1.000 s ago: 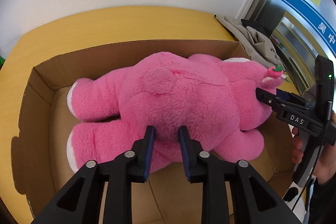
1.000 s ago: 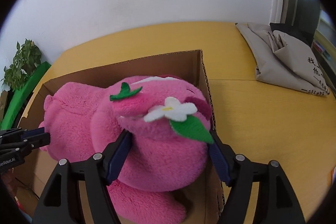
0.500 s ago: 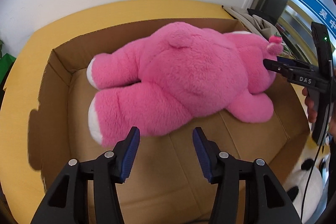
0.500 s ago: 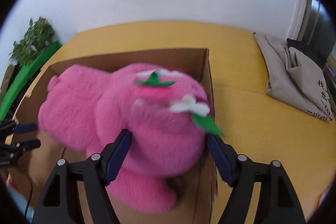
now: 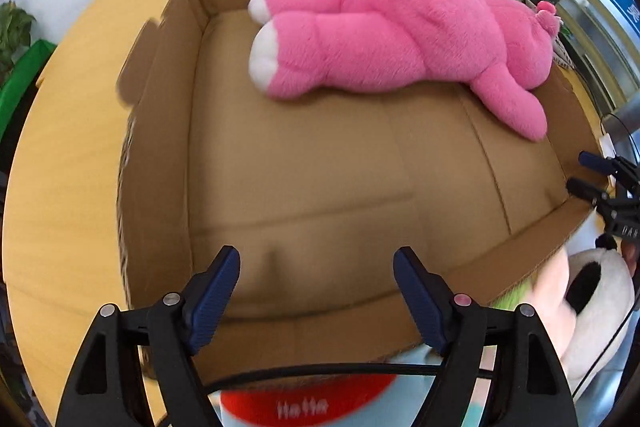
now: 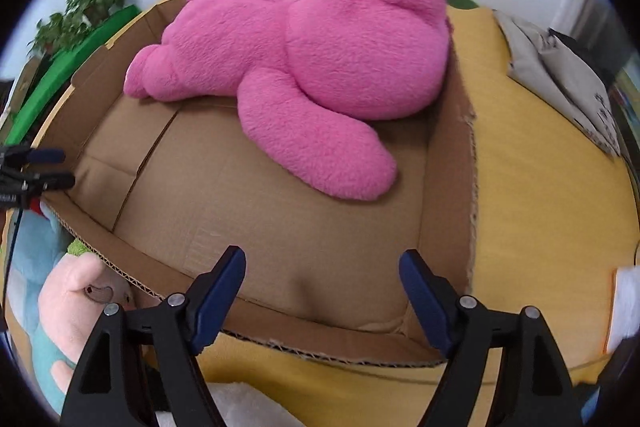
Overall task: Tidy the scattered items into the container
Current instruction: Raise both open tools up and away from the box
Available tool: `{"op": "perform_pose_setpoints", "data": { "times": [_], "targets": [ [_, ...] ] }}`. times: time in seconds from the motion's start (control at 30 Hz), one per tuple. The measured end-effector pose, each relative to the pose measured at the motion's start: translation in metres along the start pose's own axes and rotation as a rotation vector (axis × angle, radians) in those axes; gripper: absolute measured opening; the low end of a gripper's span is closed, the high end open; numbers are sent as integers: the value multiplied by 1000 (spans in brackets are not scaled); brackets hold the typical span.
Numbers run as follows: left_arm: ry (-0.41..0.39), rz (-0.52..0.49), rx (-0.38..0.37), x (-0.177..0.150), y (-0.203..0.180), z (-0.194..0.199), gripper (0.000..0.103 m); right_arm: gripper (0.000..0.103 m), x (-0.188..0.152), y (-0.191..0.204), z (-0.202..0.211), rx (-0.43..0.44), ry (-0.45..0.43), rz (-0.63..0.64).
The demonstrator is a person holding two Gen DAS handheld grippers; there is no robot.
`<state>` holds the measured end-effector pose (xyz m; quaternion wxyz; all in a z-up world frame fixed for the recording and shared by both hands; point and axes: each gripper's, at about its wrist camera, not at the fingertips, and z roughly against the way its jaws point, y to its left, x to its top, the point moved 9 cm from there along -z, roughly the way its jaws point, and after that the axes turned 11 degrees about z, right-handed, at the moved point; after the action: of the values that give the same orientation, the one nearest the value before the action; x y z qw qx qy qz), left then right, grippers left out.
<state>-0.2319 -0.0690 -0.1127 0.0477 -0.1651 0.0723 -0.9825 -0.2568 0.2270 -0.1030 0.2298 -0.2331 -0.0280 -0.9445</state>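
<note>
One pink plush bear [image 5: 400, 35] lies inside the cardboard box [image 5: 160, 163] on the yellow tabletop [image 6: 540, 187], along its far wall. The left gripper [image 5: 316, 291] has just been opening, the right gripper [image 6: 322, 291] too; both stand wide with nothing between the jaws. Only the left wrist view shows a panda plush [image 5: 596, 303] and a red band [image 5: 304, 403] with unreadable white lettering. Only the right wrist view shows a pale pink plush [image 6: 80, 307], a grey bag [image 6: 560, 75] and a potted plant [image 6: 84, 7].
</note>
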Motion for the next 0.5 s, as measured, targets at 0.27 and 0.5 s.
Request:
{"op": "perform_pose_setpoints", "data": {
  "times": [0.27,0.5],
  "targets": [
    [-232,41,-31,-15,2,99,83,81,1,4,91,-130,-259,-22],
    [-530,34,25,-59,-5,221,103,87,-10,25,184,-280,-478,-100]
  ]
}}
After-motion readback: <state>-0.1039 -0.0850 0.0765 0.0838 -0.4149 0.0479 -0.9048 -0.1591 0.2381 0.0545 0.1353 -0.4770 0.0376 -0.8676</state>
